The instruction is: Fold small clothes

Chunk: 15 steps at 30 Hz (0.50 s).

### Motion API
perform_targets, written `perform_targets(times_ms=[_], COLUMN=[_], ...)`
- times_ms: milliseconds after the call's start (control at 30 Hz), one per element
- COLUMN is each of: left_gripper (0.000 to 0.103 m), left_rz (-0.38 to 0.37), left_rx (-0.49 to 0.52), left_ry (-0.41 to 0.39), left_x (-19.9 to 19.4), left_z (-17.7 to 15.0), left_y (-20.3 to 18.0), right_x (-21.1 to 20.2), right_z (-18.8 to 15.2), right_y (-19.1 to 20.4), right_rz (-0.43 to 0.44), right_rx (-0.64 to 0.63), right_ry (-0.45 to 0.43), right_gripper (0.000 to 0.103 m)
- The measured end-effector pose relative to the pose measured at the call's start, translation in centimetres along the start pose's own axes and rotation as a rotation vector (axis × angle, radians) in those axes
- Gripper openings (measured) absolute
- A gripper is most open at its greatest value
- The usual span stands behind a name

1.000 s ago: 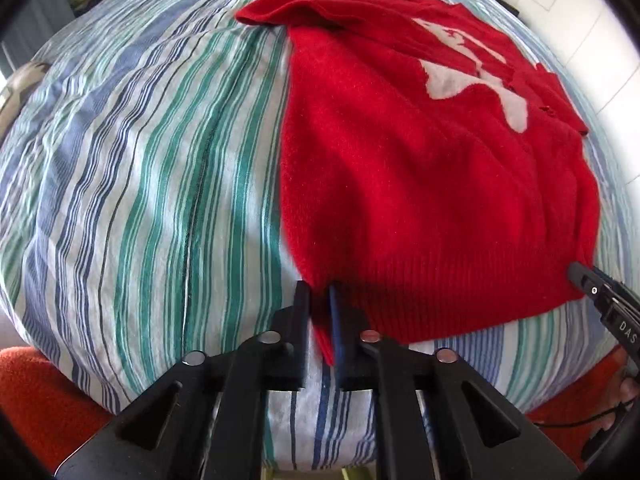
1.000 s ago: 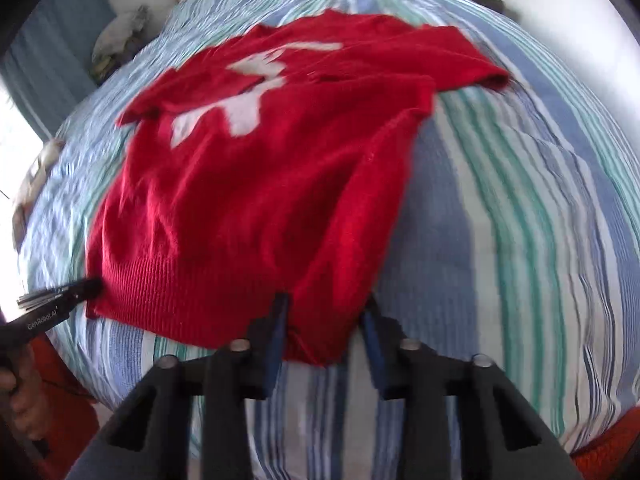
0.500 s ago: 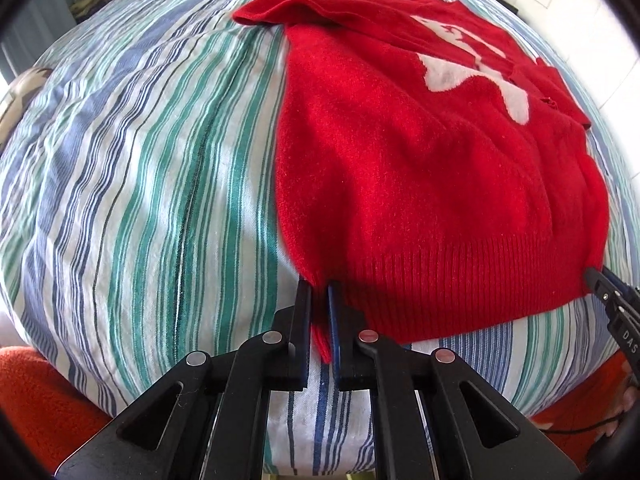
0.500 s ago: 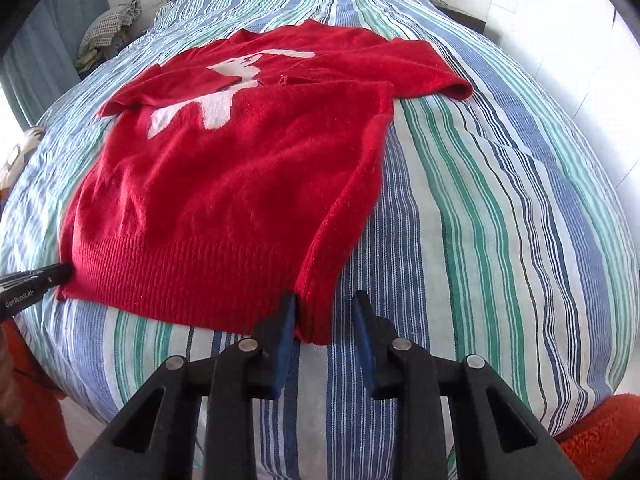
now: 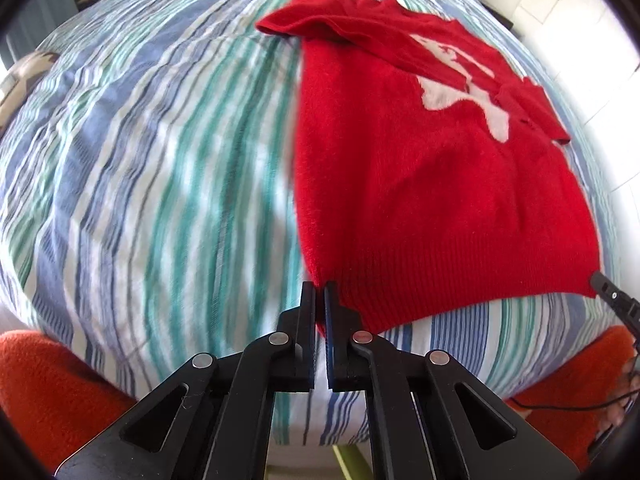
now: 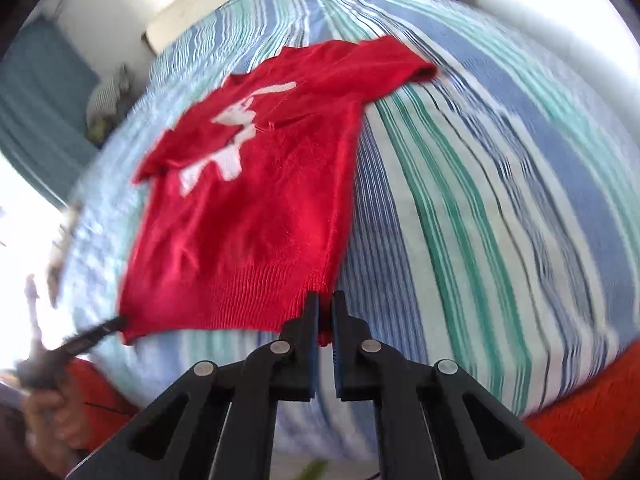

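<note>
Red sweater (image 5: 420, 184) is what we see first, lying flat on a bed with its ribbed bottom edge close to us and its sleeves folded in at the far end. We can see a white shape (image 5: 460, 80) on its front. We hold it by its two bottom corners. Our left gripper (image 5: 319, 292) has its jaws pinched tight on one corner, and a bit of red cloth hangs down between them. Our right gripper (image 6: 325, 300) has just been closing its jaws, and now they squeeze the other corner, with red cloth showing between them too. In the left wrist view we can see the tip of the right gripper at the far corner of the hem. In the right wrist view we can see the left gripper at the other corner, with a hand (image 6: 52, 412) holding it. Under the sweater we see a striped sheet (image 5: 160, 160) in blue, green and white. At the near edge of the bed we see something orange (image 5: 48, 392). Both pictures are a bit blurry.
</note>
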<state>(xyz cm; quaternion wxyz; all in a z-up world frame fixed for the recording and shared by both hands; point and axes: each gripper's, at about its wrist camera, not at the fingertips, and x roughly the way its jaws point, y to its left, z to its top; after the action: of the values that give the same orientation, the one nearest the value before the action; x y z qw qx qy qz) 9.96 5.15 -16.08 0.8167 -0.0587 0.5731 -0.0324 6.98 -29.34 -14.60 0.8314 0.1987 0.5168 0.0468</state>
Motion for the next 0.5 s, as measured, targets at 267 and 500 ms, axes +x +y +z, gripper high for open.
perform_targets(times_ms=[267,500], left_gripper=[0.012,0.026], left_rz=[0.004,-0.042], left_rx=[-0.030,-0.109], left_ry=[0.016,0.021], left_x=[1.6,2.1], left_z=[-1.0,-1.3], left_y=[0.2,1.9], right_x=[2.6,3.1], right_z=[-1.5,-1.0], right_y=[-1.9,-1.9], right_rz=[0.037,0.133], right_rx=[0.084,0.133], right_ry=[0.067,0.039], right_gripper=[0.014,0.067])
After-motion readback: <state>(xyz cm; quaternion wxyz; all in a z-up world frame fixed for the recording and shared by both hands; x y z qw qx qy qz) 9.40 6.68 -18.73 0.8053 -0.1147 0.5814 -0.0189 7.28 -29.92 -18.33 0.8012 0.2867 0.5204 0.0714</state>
